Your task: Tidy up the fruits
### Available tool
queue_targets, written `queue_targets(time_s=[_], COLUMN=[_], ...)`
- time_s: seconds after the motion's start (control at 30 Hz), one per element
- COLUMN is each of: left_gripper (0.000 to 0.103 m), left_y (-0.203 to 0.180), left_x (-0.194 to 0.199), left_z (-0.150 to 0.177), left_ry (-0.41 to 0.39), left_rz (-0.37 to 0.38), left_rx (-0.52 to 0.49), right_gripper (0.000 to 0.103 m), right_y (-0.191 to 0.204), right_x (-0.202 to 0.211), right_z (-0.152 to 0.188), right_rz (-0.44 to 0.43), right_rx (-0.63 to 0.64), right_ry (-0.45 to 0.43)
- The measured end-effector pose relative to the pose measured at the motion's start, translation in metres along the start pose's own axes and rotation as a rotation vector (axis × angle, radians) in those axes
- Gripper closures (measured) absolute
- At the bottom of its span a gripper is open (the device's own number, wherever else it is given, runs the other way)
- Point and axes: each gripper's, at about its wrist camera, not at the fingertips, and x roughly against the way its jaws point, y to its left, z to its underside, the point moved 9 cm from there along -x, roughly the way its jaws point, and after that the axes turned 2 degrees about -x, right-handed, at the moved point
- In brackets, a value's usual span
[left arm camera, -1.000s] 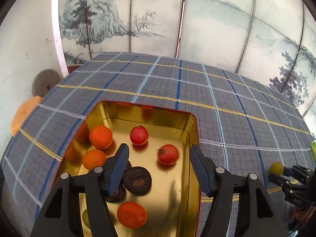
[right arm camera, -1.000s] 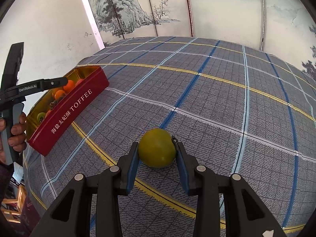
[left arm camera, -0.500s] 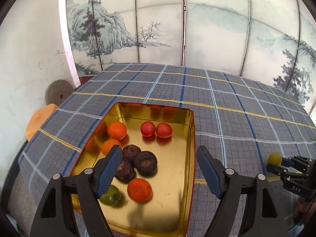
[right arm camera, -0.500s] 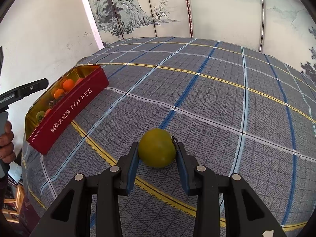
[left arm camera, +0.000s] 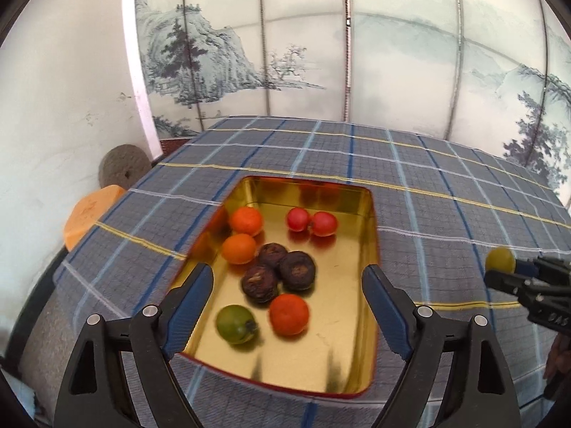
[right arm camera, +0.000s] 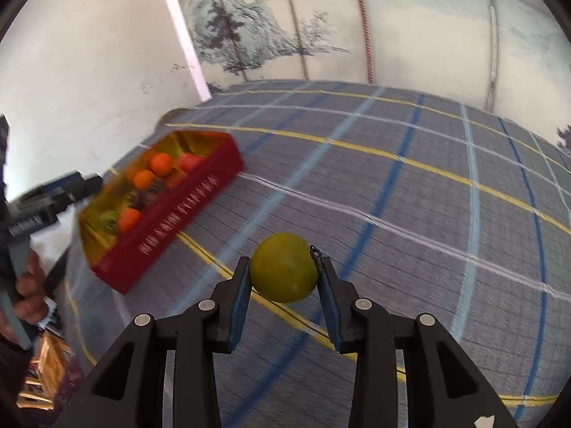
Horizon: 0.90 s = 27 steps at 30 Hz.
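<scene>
A gold-lined red tin (left arm camera: 371,221) sits on the checked tablecloth, holding several fruits: oranges (left arm camera: 246,220), two red tomatoes (left arm camera: 298,218), dark brown fruits (left arm camera: 297,275) and a green tomato (left arm camera: 235,324). My left gripper (left arm camera: 287,305) hovers above the tin's near end, its jaws opening and nothing between them. My right gripper (right arm camera: 283,287) is shut on a yellow-green fruit (right arm camera: 283,267), lifted off the cloth to the right of the tin (right arm camera: 171,214). In the left wrist view that gripper (left arm camera: 514,278) and its fruit (left arm camera: 500,259) show at the right edge.
The tablecloth (left arm camera: 428,192) covers a table set against a painted folding screen (left arm camera: 321,42). Off the left edge lie an orange cushion (left arm camera: 89,214) and a grey round stone (left arm camera: 123,166). A person's hand (right arm camera: 28,285) holds the left gripper's handle.
The left gripper pulled back and up from the tin, its jaws widening; more of the tin shows. The right gripper lifted with the yellow-green fruit and swung toward the tin.
</scene>
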Motion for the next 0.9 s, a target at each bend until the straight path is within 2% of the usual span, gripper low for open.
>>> queue_targets(time_s=[0.23,0.37,0.5,0.57,0.7,0.87,0.9], left_gripper=[0.017,0.017,0.017,0.017,0.016,0.015,0.015], left_y=[0.027,0.044,0.050,0.052,0.055,0.053,0.052], left_x=[0.006,0.009,0.011,0.013,0.018,0.028,0.031], left_z=[0.005,0.007,0.008,0.008,0.007,0.005,0.004], left_ry=[0.004,0.003,-0.010,-0.017,-0.037,-0.060,-0.067], left_rz=[-0.021,-0.047,-0.057,-0.051,-0.040,-0.023,-0.021], left_rx=[0.030,0.057,0.046,0.038,0.039,0.048,0.044], right_gripper=[0.069,0.067,0.061,0.043,0.039,0.025,0.025], right_y=[0.090,0.129,0.144,0.146,0.153,0.159,0.160], right_x=[-0.023,-0.052,-0.070,-0.069,-0.057,-0.025,-0.019], right_z=[-0.039,-0.054,-0.067,-0.075,-0.089,-0.086,-0.084], right_rz=[-0.202,-0.238,-0.273,-0.266,-0.268,-0.219,-0.206], right_rx=[0.081,0.143,0.129,0.116,0.114,0.159,0.166], right_ry=[-0.021,-0.010,-0.020,-0.046,-0.093,-0.169,-0.182])
